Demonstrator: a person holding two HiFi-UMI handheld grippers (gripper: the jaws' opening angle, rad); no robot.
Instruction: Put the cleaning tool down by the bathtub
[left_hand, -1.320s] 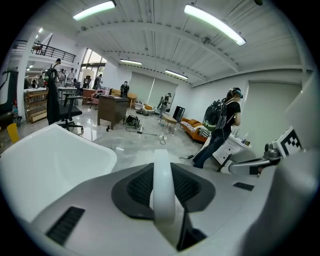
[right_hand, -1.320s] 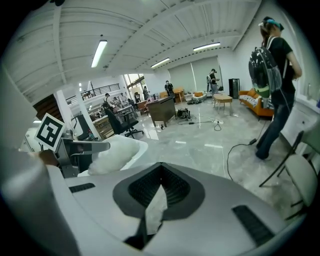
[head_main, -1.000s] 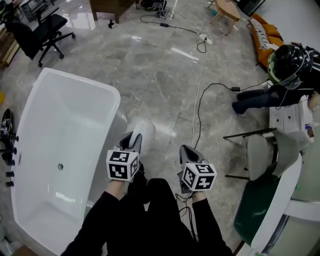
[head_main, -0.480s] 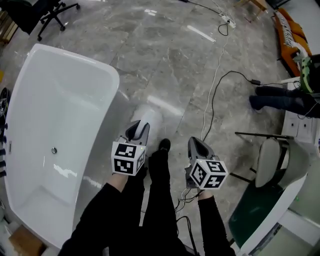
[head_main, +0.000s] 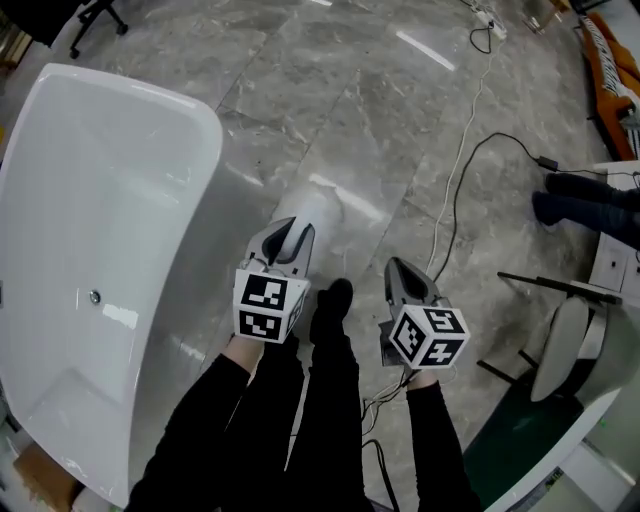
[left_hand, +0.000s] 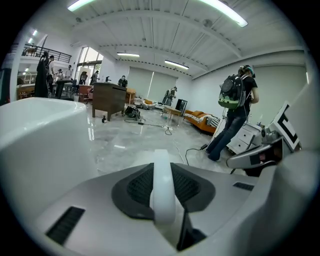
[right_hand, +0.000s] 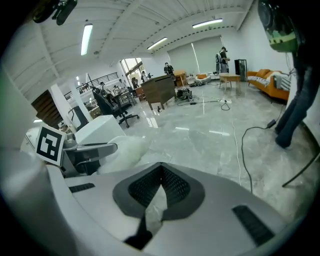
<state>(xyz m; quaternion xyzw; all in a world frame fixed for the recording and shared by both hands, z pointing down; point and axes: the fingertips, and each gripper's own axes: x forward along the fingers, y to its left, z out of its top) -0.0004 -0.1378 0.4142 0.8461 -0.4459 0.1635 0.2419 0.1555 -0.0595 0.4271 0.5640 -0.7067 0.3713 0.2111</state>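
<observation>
Just beside the bathtub (head_main: 205, 150), the left gripper (head_main: 290, 238) is pinching the cleaning tool (head_main: 312, 212) by its slim white handle, fluffy head jutting out over the floor (head_main: 400, 130). The right gripper (head_main: 398, 272) is hovering alongside, its 2 jaws pressed together on nothing. The tool is looking light, with a soft head and a stiff, smooth handle, so the handle is seeming the safest hold.

No word, number or brand name can be read anywhere in these views; the only printed marks are the black-and-white square patterns carried by the left hand-held gripper (head_main: 292, 238) and the right hand-held gripper (head_main: 398, 267), and these are coded blocks, not letters or figures.
</observation>
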